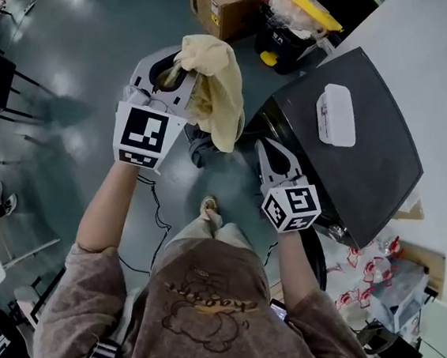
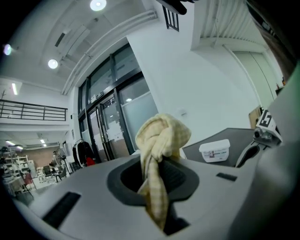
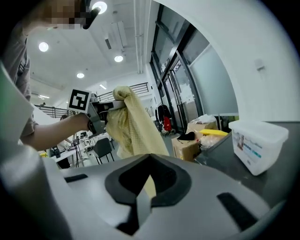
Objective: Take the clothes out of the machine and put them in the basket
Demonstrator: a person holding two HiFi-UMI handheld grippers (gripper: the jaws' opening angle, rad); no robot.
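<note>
The dark machine (image 1: 346,147) fills the frame's right, its inside hidden. The yellow cloth (image 1: 213,86) hangs upper centre, pinched in the left tongs (image 1: 178,68); only a bunched fold looks caught, so it may slip to the floor (image 1: 103,42). The right tongs (image 1: 265,147) are pressed together, empty. The white tub (image 1: 336,114) atop the machine is lidded.

pale yellow finely checked cloth (image 1: 213,86), dark grey machine top (image 1: 359,176), white tub (image 1: 336,114), grey-green floor (image 1: 104,34).
</note>
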